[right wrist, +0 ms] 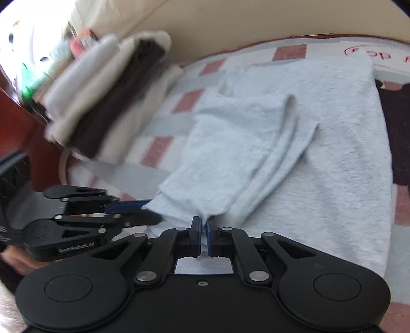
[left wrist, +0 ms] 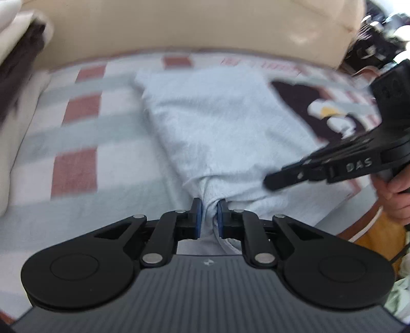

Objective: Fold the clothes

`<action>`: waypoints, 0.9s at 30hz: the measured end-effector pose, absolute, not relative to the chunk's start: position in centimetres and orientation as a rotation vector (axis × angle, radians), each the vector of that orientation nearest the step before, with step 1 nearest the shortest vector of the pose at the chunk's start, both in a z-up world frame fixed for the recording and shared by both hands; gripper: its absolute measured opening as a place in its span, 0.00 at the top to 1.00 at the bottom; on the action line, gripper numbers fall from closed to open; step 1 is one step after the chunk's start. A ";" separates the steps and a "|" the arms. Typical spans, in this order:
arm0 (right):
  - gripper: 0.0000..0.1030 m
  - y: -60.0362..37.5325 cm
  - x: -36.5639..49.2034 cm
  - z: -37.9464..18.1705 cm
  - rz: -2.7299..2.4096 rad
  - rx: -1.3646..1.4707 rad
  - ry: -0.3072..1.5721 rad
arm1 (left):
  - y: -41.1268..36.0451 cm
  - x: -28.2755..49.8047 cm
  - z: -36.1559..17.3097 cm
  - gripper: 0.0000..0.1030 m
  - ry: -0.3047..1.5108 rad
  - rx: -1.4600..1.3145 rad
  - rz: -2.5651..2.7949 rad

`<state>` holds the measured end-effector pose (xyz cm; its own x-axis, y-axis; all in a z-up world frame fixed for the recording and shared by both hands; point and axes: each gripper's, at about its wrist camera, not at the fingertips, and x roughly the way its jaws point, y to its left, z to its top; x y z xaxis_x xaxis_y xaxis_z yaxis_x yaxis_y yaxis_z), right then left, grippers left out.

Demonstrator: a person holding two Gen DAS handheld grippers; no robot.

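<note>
A light grey garment [left wrist: 220, 123] lies spread on a checked blanket [left wrist: 77, 169]; it also shows in the right wrist view [right wrist: 333, 143], with a sleeve part folded over its left side [right wrist: 230, 143]. My left gripper [left wrist: 209, 205] is shut on a bunched edge of the garment at its near end. My right gripper [right wrist: 204, 222] is shut on the garment's near edge beside it. In the left wrist view the right gripper [left wrist: 271, 181] comes in from the right. In the right wrist view the left gripper [right wrist: 151, 212] comes in from the left.
A stack of folded clothes [right wrist: 110, 102], white, cream and dark brown, sits at the back left by a cream wall [left wrist: 179, 23]. A dark printed patch [left wrist: 320, 110] shows on the blanket to the garment's right. A red-brown wooden edge [right wrist: 15, 123] runs at the left.
</note>
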<state>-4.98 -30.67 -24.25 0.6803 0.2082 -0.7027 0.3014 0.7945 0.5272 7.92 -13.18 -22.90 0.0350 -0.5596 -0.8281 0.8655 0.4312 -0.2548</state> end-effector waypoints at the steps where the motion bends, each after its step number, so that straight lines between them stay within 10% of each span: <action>1: 0.95 -30.3 -4.6 -24.6 -0.081 0.636 0.865 | -13.1 7.7 -22.8 0.88 1.049 0.371 -1.119; 10: 0.85 -29.5 -8.9 -23.0 -0.146 0.513 0.942 | -10.6 6.4 -21.8 0.87 0.949 0.479 -1.010; 12: 0.54 -31.3 -12.0 -22.1 -0.189 0.586 0.891 | -9.7 6.2 -21.5 0.87 0.915 0.503 -0.987; 14: 0.45 -33.2 -15.1 -21.4 -0.255 0.657 0.834 | -9.3 6.1 -20.2 0.87 0.853 0.449 -1.030; 19: 0.45 -36.0 -19.1 -23.6 -0.341 0.834 0.836 | -10.4 4.1 -18.7 0.67 0.710 0.442 -1.220; 27: 0.43 -36.0 -20.1 -26.5 -0.279 1.028 0.777 | -12.0 0.6 -20.6 0.66 0.675 0.651 -1.341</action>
<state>-20.05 -36.01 -26.55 0.7059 0.1394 -0.6944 0.5499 0.5100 0.6614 0.56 -11.96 -20.60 0.1030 -0.6429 -0.7590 0.9926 0.1155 0.0369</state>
